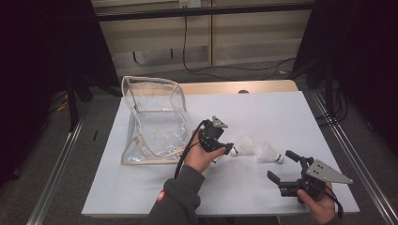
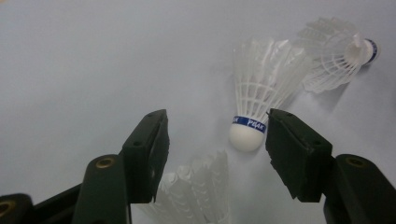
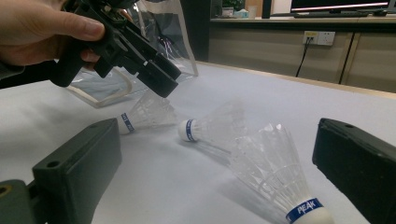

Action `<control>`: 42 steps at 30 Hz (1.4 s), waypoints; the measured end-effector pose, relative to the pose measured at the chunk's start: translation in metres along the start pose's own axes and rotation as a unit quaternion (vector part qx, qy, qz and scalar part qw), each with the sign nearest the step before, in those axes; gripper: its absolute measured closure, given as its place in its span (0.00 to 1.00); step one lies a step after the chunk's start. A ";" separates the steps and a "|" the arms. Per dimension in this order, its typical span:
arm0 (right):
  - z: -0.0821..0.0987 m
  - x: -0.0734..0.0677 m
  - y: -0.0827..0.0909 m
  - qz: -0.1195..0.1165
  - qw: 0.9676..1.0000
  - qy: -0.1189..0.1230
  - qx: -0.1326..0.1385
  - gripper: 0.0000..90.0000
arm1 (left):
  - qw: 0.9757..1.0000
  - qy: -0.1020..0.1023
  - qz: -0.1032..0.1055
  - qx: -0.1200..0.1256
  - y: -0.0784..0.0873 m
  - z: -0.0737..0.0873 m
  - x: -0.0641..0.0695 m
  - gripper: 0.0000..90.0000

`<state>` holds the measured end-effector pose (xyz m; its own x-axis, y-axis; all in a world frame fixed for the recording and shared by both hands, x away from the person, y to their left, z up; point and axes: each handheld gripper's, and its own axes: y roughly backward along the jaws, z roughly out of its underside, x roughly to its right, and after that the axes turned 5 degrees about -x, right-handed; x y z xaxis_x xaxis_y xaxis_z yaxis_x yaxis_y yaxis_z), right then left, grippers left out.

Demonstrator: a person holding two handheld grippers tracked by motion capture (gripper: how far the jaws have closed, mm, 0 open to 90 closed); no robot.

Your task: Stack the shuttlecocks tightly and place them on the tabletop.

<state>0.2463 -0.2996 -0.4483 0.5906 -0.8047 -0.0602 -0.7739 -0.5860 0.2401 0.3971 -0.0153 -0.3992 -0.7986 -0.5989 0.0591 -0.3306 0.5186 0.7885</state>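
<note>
Left claw [image 2: 217,116] half released, gripping nothing, poised just over the feathers of the left shuttlecock [image 2: 196,193]. Middle shuttlecock [image 2: 256,105] lying just beyond the jaws, cork near the right pad. Right shuttlecock [image 3: 280,186] farther right, between the wide released jaws of the right claw [image 1: 280,165], untouched. Clear bag [image 1: 150,117] standing open to the left on the white table [image 1: 281,108]. Left hand [image 1: 202,157] tilting its claw downward; right hand [image 1: 319,206] low at the near right edge.

feathered shuttlecock [image 2: 264,88], glossy clear plastic bag [image 1: 152,119].
</note>
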 end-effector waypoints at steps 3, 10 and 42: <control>0.000 0.000 0.001 0.000 1.000 -0.003 -0.002 0.01 | 1.000 -0.013 0.011 -0.015 -0.002 0.001 0.002 0.49; 0.000 0.001 0.001 0.000 1.000 -0.003 -0.001 0.01 | 0.999 -0.018 0.018 -0.034 0.000 0.002 0.005 0.63; -0.001 0.000 0.001 0.001 1.000 -0.001 0.002 0.01 | 0.999 0.033 -0.030 0.016 0.008 -0.013 0.002 1.00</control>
<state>0.2454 -0.3002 -0.4475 0.5891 -0.8057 -0.0615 -0.7757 -0.5852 0.2361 0.3998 -0.0199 -0.3844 -0.7420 -0.6683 0.0539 -0.3934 0.4991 0.7721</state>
